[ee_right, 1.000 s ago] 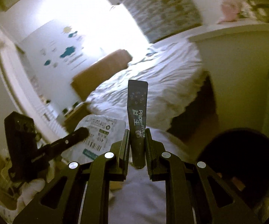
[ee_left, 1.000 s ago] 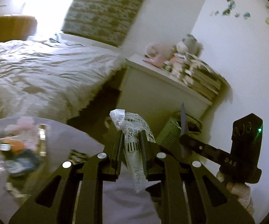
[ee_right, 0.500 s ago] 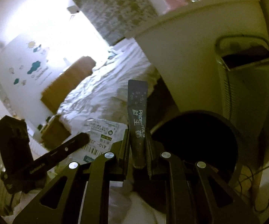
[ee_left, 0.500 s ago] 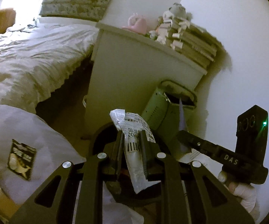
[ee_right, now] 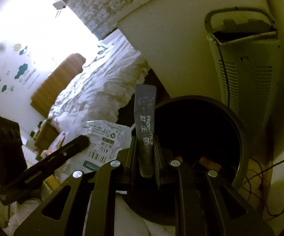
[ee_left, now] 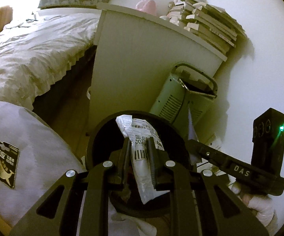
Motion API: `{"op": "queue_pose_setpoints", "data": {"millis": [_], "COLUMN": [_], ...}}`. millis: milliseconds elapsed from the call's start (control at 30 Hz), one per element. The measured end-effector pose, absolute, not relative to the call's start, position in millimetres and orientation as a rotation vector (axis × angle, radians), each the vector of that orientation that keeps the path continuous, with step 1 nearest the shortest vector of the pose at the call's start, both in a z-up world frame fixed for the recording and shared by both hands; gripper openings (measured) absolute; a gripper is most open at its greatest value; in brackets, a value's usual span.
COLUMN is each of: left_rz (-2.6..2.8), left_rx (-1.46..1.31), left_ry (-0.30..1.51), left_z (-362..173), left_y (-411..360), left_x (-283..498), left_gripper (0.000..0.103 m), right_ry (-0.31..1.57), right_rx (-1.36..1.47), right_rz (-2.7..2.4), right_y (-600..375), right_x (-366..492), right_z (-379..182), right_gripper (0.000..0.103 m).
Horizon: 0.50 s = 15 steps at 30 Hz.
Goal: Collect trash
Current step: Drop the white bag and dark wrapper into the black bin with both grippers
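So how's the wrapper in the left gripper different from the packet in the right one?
The white wrapper is pale, crumpled and wide, with a barcode; the dark sachet is slim, flat and stands straight, printed PROBIOTICS. The wrapper bulges past the left gripper; the sachet fits narrowly in the right gripper. Both are clamped above the round black bin.

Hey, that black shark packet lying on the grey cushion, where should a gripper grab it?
Take the shark packet by its free bottom corner, coming from above along its edge. It lies flat on the grey cushion, so the jaws can only pinch a thin edge.
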<state>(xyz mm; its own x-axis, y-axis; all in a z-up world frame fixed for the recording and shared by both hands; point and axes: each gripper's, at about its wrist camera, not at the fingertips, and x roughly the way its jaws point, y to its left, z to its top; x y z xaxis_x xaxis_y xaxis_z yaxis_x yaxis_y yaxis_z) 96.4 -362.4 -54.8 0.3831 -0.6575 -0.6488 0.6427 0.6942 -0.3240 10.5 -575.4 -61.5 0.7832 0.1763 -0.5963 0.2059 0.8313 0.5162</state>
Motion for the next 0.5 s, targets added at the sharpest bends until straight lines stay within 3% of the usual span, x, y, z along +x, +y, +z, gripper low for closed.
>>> {"op": "queue_pose_setpoints", "data": {"millis": [133,200,233,267,400,500], "left_rz": [-0.824,-0.824,-0.827,-0.828,-0.817,-0.817], "left_rx": [0.001,-0.001,0.002,0.005,0.014,0.012], "left_ry": [0.861,0.863,0.865,0.862,0.835,0.812], "left_z": [-58,-58,-57,-55,-48,-39], "left_y": [-369,-371,-371,-371,-368,-363], "left_x": [97,96,96,95,90,85], "left_gripper": [0.021,0.022,0.022,0.022,0.05,0.052], "right_ry": [0.698,0.705,0.702,0.698,0.689,0.684], "right_rx": [0.596,0.589,0.582,0.583,0.583,0.582], "right_rz": [-0.036,-0.051,-0.064,-0.068,-0.081,-0.077], "right_y": [-572,-572,-572,-574,-576,-575], "right_x": [9,9,7,7,4,5], "right_z": [-64,-64,-64,-64,-63,-60], "right_gripper": [0.017,0.028,0.043,0.048,0.057,0.057]}}
